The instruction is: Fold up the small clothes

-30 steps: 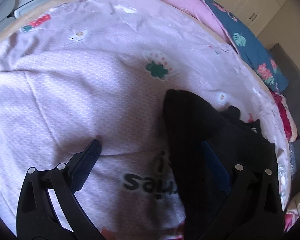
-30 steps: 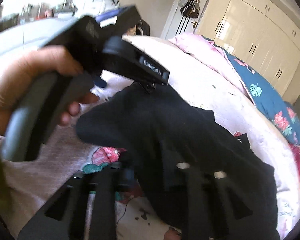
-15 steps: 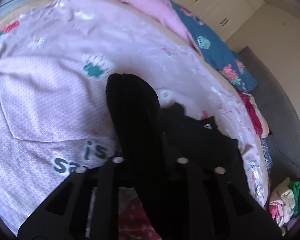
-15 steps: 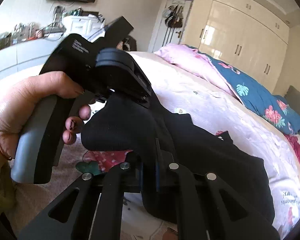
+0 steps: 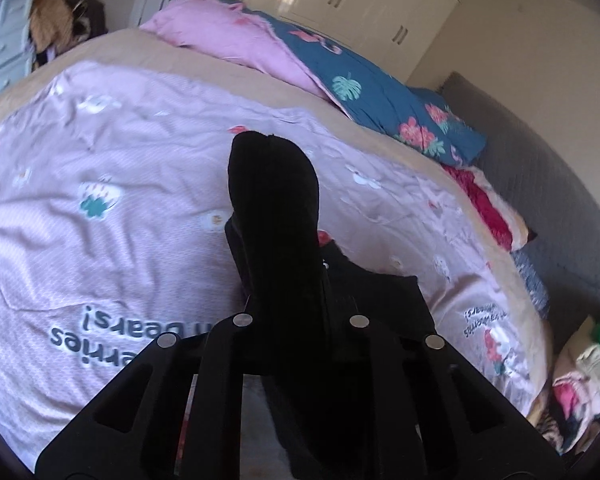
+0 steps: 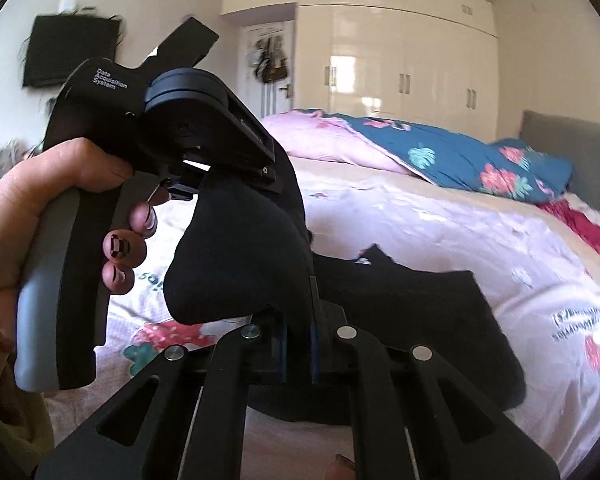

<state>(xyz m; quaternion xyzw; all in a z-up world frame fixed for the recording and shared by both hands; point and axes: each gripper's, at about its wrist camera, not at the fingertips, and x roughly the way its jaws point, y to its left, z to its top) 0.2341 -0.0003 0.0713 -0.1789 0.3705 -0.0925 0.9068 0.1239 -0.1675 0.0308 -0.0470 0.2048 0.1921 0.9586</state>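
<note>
Both handheld grippers clamp a small black fabric garment (image 5: 274,216) above a bed covered with a pale pink printed quilt (image 5: 120,160): the left gripper (image 5: 296,316) has its fingers clenched on a rounded fold that stands up ahead of its camera, while the right gripper (image 6: 298,332) has its fingers pinched tight on the same cloth. In the right wrist view a person's hand (image 6: 28,216) grips the left gripper's grey handle, and the rest of the garment trails down onto the quilt. A teal floral duvet (image 5: 380,96) lies bunched near the cream wardrobe (image 6: 400,68).
</note>
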